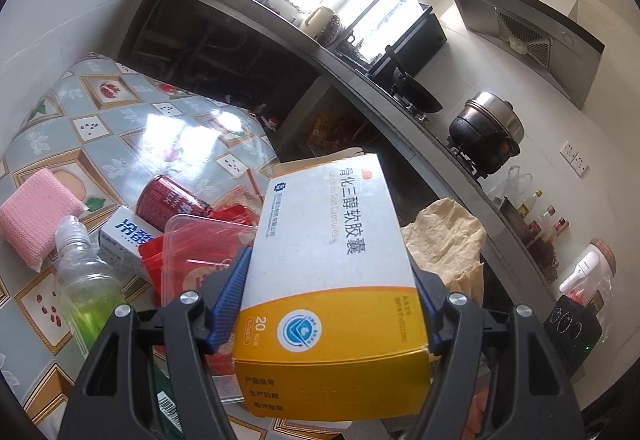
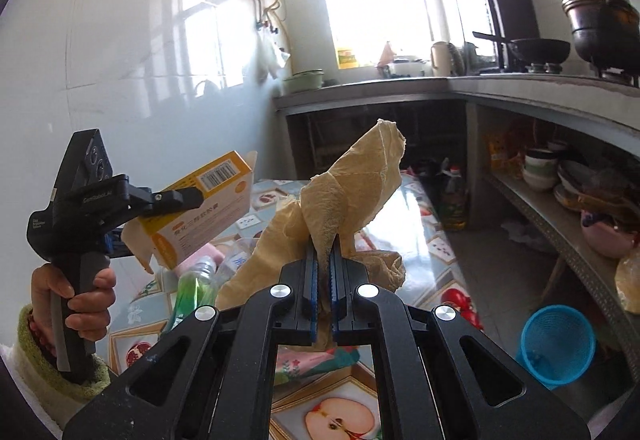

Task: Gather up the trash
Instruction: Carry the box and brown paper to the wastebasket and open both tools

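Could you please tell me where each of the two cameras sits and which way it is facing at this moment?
Left wrist: on the left gripper, looking along its fingers at the clamped medicine box, table and stove counter.
Right wrist: on the right gripper, facing the window, pinching a paper towel; the left hand shows.
Shared: box, towel, green bottle.
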Demonstrator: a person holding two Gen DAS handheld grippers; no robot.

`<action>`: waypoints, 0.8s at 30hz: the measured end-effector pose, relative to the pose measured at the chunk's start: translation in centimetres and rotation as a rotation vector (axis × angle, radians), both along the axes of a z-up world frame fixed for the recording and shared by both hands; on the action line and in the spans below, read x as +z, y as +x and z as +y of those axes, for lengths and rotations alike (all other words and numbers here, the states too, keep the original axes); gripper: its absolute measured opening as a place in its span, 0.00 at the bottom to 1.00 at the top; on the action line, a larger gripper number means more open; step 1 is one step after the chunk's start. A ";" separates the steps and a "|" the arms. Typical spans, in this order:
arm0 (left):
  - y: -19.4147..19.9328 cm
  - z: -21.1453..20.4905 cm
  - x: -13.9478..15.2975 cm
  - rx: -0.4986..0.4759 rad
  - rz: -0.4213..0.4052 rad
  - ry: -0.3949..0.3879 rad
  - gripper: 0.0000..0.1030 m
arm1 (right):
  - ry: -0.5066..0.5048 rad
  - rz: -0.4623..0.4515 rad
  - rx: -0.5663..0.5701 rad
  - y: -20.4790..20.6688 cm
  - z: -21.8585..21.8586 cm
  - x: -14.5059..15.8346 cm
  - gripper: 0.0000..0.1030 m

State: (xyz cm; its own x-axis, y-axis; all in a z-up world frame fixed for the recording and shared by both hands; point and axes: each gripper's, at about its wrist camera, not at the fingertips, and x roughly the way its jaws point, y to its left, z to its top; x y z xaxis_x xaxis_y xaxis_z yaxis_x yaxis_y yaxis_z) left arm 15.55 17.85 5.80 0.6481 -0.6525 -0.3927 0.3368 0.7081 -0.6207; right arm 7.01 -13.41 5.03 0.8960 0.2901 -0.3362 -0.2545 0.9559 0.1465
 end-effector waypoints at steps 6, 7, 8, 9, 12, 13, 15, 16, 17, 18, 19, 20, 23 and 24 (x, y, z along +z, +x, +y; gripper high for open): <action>0.2 -4.3 1.3 -0.071 -0.025 0.051 0.66 | 0.058 0.008 -0.094 -0.9 -3.9 -0.6 0.03; 0.2 -5.2 1.4 -0.084 -0.026 0.057 0.66 | 0.066 0.009 -0.110 -1.1 -4.6 -0.8 0.03; 0.2 -6.1 1.6 -0.096 -0.025 0.061 0.66 | 0.073 0.010 -0.127 -1.2 -5.3 -1.0 0.03; 0.2 -6.7 1.6 -0.105 -0.024 0.065 0.66 | 0.080 0.011 -0.142 -1.3 -6.1 -1.1 0.03; 0.5 -9.6 1.9 -0.146 -0.018 0.083 0.66 | 0.105 0.014 -0.181 -1.9 -8.3 -1.5 0.03; 0.6 -11.0 2.0 -0.165 -0.015 0.093 0.66 | 0.114 0.015 -0.193 -2.2 -9.0 -1.7 0.03; 0.9 -13.4 2.2 -0.201 -0.011 0.110 0.66 | 0.137 0.017 -0.224 -2.8 -10.5 -2.2 0.03; 1.2 -14.9 2.2 -0.222 -0.009 0.121 0.66 | 0.145 0.018 -0.242 -3.1 -11.2 -2.5 0.03; 1.4 -16.1 2.3 -0.239 -0.006 0.130 0.66 | 0.153 0.019 -0.261 -3.4 -12.0 -2.8 0.03; 1.7 -17.8 2.3 -0.266 -0.001 0.141 0.66 | 0.161 0.022 -0.277 -3.8 -12.5 -3.2 0.03; 2.0 -19.4 2.3 -0.289 0.007 0.150 0.66 | 0.169 0.025 -0.300 -4.1 -13.4 -3.5 0.03; 2.2 -20.7 2.2 -0.308 0.017 0.157 0.66 | 0.173 0.030 -0.322 -4.3 -14.2 -3.8 0.03; 3.2 -25.1 1.8 -0.372 0.049 0.169 0.66 | 0.185 0.052 -0.397 -4.9 -17.0 -5.1 0.03; 3.6 -26.7 1.6 -0.391 0.057 0.179 0.66 | 0.190 0.064 -0.426 -5.0 -18.0 -5.7 0.03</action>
